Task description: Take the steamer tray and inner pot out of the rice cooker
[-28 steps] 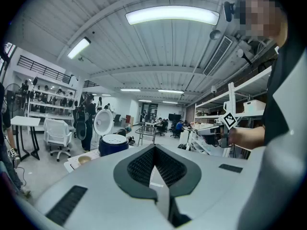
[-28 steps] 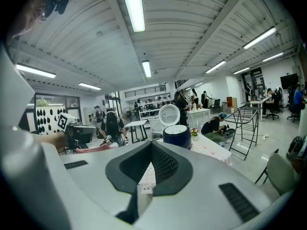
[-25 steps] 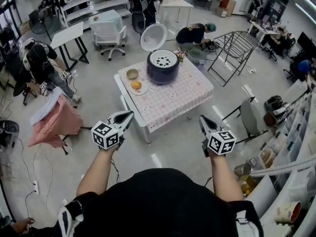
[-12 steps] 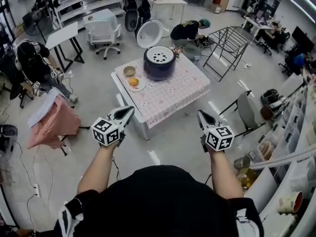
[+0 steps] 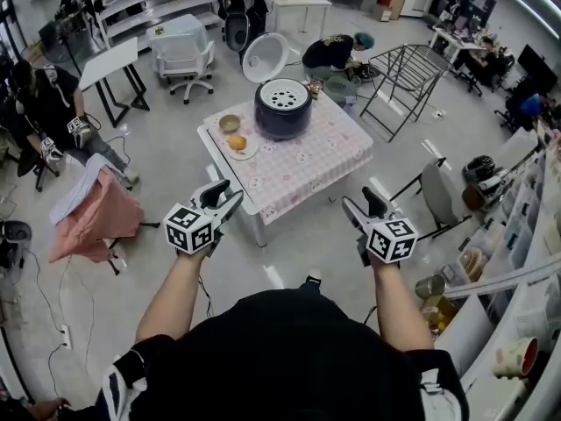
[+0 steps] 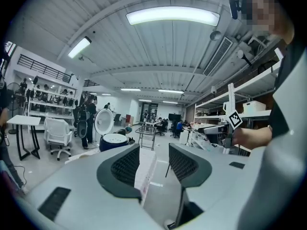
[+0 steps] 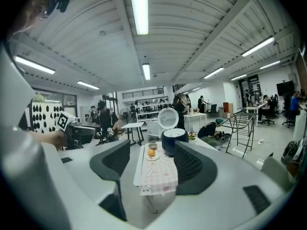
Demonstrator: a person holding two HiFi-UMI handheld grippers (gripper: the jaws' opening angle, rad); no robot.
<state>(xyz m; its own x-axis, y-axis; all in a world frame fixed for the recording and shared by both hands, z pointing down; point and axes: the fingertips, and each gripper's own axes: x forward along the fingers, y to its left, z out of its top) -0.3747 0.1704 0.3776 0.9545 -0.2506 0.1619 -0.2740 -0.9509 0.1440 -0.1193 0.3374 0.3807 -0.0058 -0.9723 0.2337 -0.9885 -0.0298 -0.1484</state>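
Observation:
A dark blue rice cooker stands at the far side of a table with a pink checked cloth, its white lid raised. The white perforated steamer tray sits in its top; the inner pot is hidden. Both grippers hang in the air well short of the table. My left gripper and my right gripper have just been opening and hold nothing. The cooker shows far beyond the left gripper. In the right gripper view the cooker lies far beyond the right gripper.
A plate with an orange and a small bowl sit left of the cooker. A metal rack, a grey chair, a pink-draped stand and a white office chair ring the table. People sit and crouch around the room.
Both grippers' jaws have gone from shut to open, with nothing between them. The hands have hardly moved. The head view has shifted slightly.

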